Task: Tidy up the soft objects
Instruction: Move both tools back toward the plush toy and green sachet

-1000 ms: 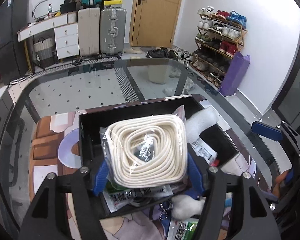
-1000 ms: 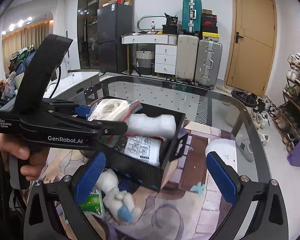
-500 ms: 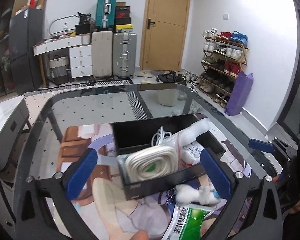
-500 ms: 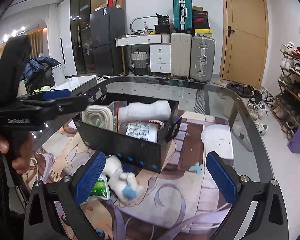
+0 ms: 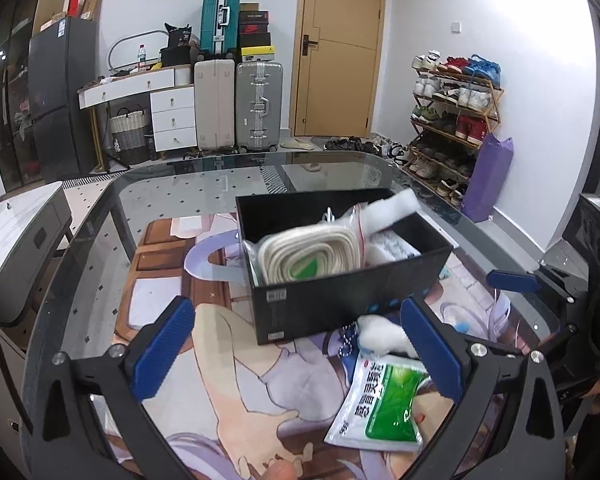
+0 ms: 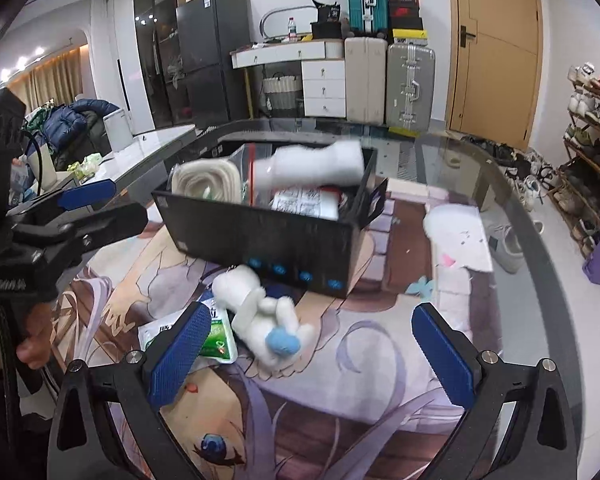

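From the left wrist view, the left gripper (image 5: 300, 344) is released and empty, pulled back from the black box (image 5: 340, 300). A second ago it clenched the bagged coil of white rope (image 5: 312, 254) above the box; the coil now stands inside, at the box's left end, beside a white plush roll (image 5: 392, 210) leaning on the far rim. One item is stowed. The green-and-white packet (image 5: 380, 404) and the white plush toy (image 5: 380, 336) lie on the printed mat (image 5: 220, 360), near the box's front wall.

From the right wrist view, the right gripper (image 6: 312, 354) is spread wide, grasping nothing, low over the toy (image 6: 260, 312) and packet (image 6: 212, 336), nearer than before. Probably one of these goes in next.
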